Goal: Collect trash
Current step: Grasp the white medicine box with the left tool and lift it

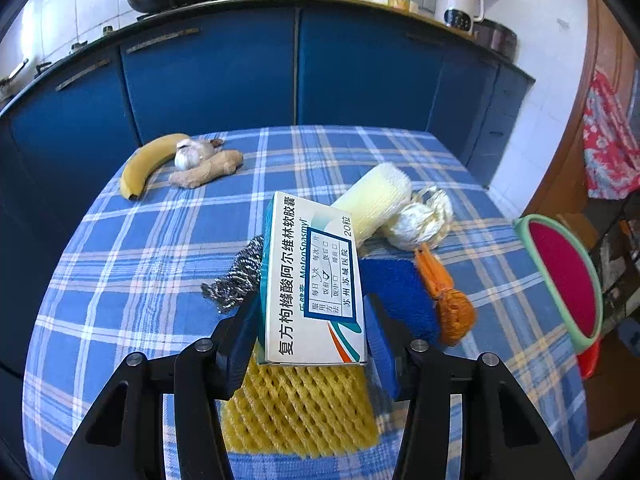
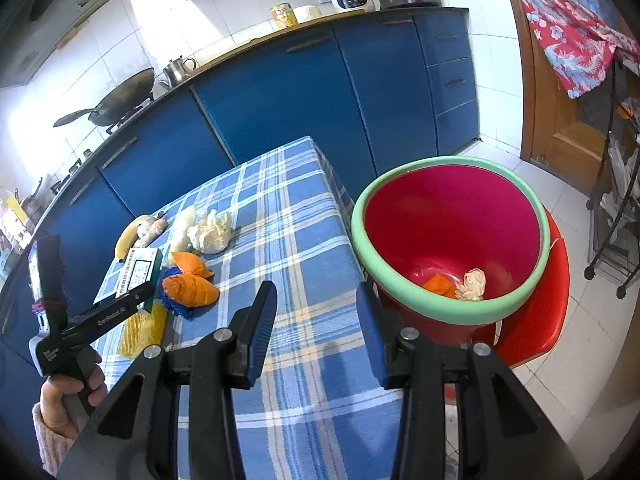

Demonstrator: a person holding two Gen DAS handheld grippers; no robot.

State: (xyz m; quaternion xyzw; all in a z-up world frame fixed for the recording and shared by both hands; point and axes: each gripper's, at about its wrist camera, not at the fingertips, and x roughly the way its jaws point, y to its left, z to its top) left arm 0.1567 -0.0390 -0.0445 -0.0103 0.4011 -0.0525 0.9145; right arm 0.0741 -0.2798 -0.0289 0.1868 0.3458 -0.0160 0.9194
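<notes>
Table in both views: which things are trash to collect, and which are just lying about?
Job:
medicine box, held in the left tongs
yellow foam net
white foam net
crumpled paper
orange bag
steel scourer
red bin

Lying about:
banana
garlic
ginger

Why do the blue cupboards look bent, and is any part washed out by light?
Left wrist view: the fisheye lens bows the blue cupboards into an arc, corners go black, the medicine box stays sharp. Right wrist view: same bending, and sun glare bleaches the wall tiles.
</notes>
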